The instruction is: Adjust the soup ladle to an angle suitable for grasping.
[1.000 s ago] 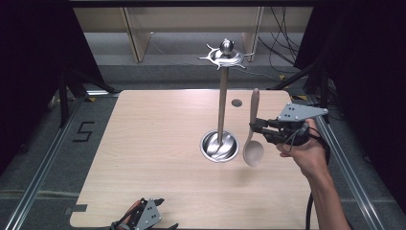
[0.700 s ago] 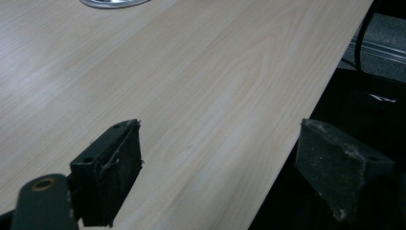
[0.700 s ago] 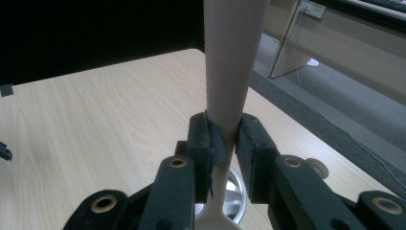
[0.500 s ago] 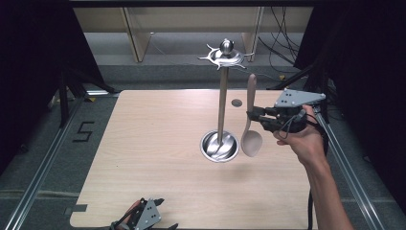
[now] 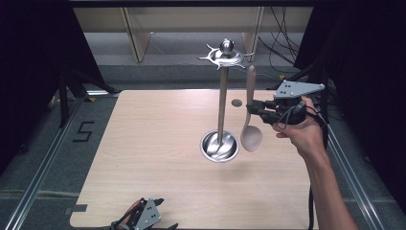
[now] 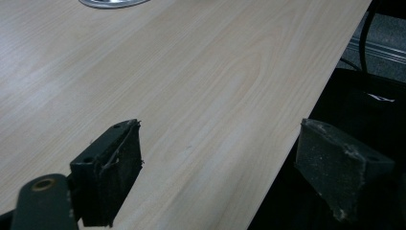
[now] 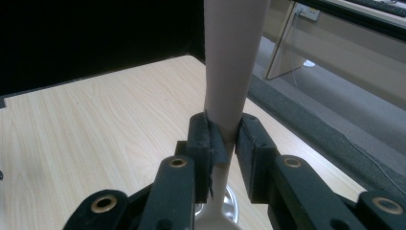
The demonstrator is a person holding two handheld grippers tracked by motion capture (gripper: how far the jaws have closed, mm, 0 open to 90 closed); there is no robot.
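Standing beside spoon [image 5: 250, 129], metal stand [image 5: 221, 103]

Beyond my right tongs [image 5: 256, 109] I see pale wooden shelving [image 5: 191, 28], grey floor [image 5: 48, 129] left of them, black curtains [image 5: 28, 72] either side

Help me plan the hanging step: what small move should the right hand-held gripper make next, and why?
Probably lift further: the right hand-held gripper clamps the beige wooden spoon upright, handle tip just under the hooks of the silver metal utensil stand.

left gripper [image 5: 143, 218] cut by high view's bottom edge, spoon [image 7: 232, 62] handle top cropped in right gripper view
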